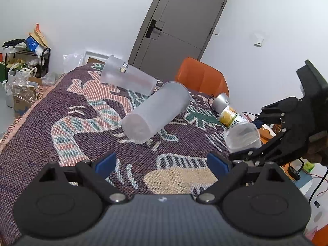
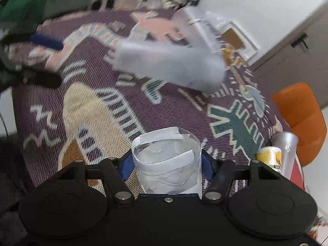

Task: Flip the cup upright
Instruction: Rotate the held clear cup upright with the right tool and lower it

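Woven in purple with pale animal figures, the cloth (image 1: 86, 135) covers the desk, and on it we see a frosted cup (image 1: 155, 112) lying on its side near the middle, a second frosted cup (image 1: 127, 75) lying just behind it. We hold a clear cup (image 2: 167, 160) pinched in the right hand-held gripper (image 2: 166, 164), mouth facing away from the camera; whether it is fully upright we cannot tell. Our left hand-held gripper (image 1: 162, 162) is spread and empty, short of the near frosted cup. We judge the thin clear wall may buckle or slip under the pinch, and the round frosted cup may roll when nudged.
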`<state>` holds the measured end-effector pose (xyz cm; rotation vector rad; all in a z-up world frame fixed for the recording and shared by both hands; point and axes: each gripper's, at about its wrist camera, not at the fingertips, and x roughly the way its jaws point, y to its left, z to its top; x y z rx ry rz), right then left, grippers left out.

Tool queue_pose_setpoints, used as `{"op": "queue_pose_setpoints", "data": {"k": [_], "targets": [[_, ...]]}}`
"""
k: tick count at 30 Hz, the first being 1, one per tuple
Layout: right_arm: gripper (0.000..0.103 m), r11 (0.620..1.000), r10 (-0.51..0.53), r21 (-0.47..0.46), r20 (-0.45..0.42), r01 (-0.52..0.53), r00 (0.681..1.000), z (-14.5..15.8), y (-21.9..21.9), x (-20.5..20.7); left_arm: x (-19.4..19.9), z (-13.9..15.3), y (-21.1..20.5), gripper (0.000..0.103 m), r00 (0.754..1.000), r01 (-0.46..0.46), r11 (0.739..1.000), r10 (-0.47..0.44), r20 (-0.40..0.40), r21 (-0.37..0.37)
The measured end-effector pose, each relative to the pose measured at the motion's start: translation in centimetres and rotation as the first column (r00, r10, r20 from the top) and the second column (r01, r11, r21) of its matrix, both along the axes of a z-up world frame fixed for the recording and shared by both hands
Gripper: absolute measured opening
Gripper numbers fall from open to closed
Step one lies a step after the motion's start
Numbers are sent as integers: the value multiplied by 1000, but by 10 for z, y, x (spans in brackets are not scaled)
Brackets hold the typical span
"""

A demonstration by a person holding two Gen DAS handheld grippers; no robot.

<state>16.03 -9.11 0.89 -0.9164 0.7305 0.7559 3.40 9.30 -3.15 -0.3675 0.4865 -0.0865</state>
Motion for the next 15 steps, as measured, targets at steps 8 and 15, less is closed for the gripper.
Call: {"op": "queue_pose_setpoints", "data": {"k": [8, 15], "targets": [[61, 945, -107, 312, 2, 101, 994, 28, -46, -1, -3, 11, -14, 94, 1000, 3, 1000, -3, 24, 31], [61, 815, -246, 555, 67, 169, 967, 38, -72, -12, -2, 15, -26, 94, 999, 24, 999, -25, 44, 37]]}}
